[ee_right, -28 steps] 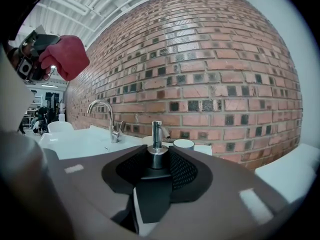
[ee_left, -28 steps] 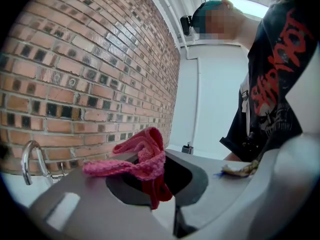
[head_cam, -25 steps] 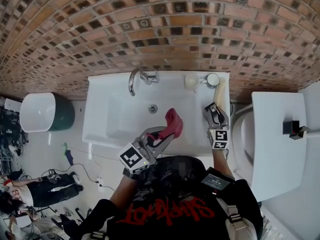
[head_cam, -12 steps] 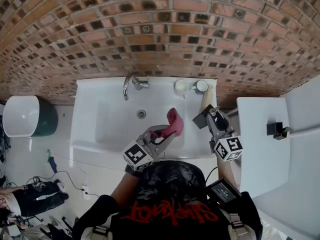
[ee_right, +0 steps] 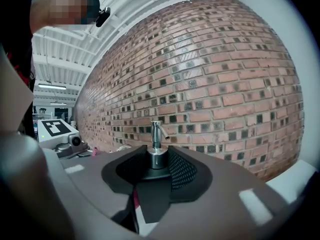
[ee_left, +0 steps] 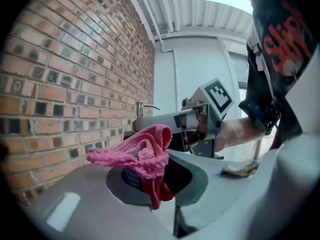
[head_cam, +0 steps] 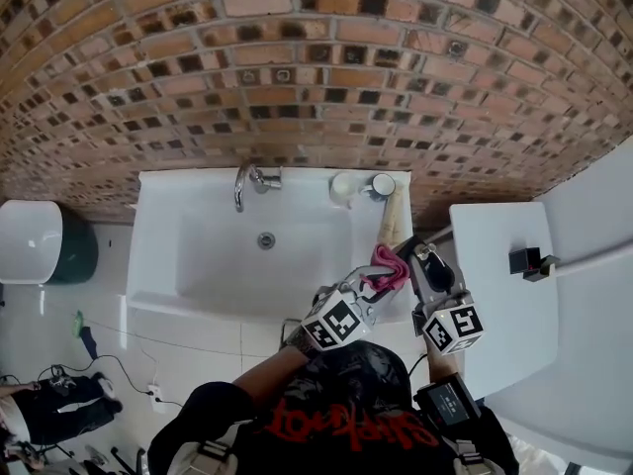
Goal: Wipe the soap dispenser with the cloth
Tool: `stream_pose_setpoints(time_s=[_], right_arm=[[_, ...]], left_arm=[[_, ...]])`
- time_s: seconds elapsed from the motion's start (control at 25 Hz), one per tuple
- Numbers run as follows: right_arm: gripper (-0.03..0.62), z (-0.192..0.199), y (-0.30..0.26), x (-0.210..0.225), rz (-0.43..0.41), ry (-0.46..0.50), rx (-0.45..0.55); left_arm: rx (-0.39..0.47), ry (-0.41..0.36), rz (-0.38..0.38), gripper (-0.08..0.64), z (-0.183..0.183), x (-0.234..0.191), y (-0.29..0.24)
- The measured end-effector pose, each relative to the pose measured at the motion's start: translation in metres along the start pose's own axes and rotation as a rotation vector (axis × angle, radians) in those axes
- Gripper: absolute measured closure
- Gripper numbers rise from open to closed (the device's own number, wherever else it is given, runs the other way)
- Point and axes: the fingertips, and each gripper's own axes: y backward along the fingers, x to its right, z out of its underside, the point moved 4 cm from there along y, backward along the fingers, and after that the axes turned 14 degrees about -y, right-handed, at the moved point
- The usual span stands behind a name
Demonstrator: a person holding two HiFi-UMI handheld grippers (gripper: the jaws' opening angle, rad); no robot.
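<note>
So here's what matters: the soap dispenser (ee_right: 158,159) isn't down on the sink (head_cam: 158,250). It's up in your right gripper (ee_right: 157,173), which is clamped on the body. The metal pump (ee_right: 155,131) sticks straight up out of the jaws, spout off to that claw's right, so the long axis is upright.

Your left gripper (ee_left: 150,178) is pinched tight on the pink cloth (ee_left: 144,151), which bunches up above and ahead of its tips. From the left claw the dispenser sits dead ahead, just past the cloth, and you can see the pump poking up right behind the pink. In the head view the cloth is just beside the right claw's tips, but I can't tell if it's touching.

I'd say the left hand does the moving: nudge forward, then rub up and down along the body.
</note>
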Motion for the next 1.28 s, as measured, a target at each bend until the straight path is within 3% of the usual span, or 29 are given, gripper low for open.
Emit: stream_pose_setpoints(time_s=[0.12, 0.32, 0.44, 0.52, 0.6, 0.76, 0.84, 0.92, 1.04, 1.12, 1.28], right_arm=[[0.46, -0.013, 0.011, -0.002, -0.007, -0.002, 0.022], [0.46, -0.033, 0.029, -0.014, -0.049, -0.006, 0.066], [0.46, -0.05, 0.043, -0.02, -0.088, 0.012, 0.107], [0.459, -0.048, 0.05, -0.028, -0.113, 0.075, 0.095], [0.459, -0.039, 0.055, -0.034, -0.144, 0.132, 0.061], [0.459, -0.025, 0.058, -0.05, -0.266, 0.158, 0.016], [0.459, -0.017, 0.056, -0.065, -0.306, 0.182, -0.02], [0.459, -0.011, 0.058, -0.076, -0.335, 0.194, -0.035], [0.459, -0.009, 0.065, -0.086, -0.372, 0.213, -0.041], [0.459, -0.014, 0.075, -0.09, -0.403, 0.196, -0.035], [0.459, -0.03, 0.094, -0.102, -0.51, 0.175, -0.003]], left_arm=[[0.002, 0.043, 0.017, 0.512, 0.004, 0.006, -0.005], [-0.076, 0.098, 0.037, 0.512, 0.034, 0.027, -0.012], [-0.096, 0.183, 0.076, 0.512, 0.057, 0.04, -0.013], [-0.019, 0.256, 0.077, 0.512, 0.058, 0.04, 0.004], [0.098, 0.274, 0.052, 0.512, 0.043, 0.032, 0.031], [0.27, 0.13, 0.019, 0.512, -0.022, 0.002, 0.074], [0.311, 0.095, 0.068, 0.512, -0.058, -0.006, 0.087], [0.293, 0.097, 0.183, 0.511, -0.077, -0.003, 0.088], [0.267, 0.227, 0.33, 0.512, -0.075, -0.002, 0.083], [0.276, 0.303, 0.35, 0.511, -0.071, -0.005, 0.084], [0.232, 0.326, 0.349, 0.512, -0.054, 0.0, 0.084]])
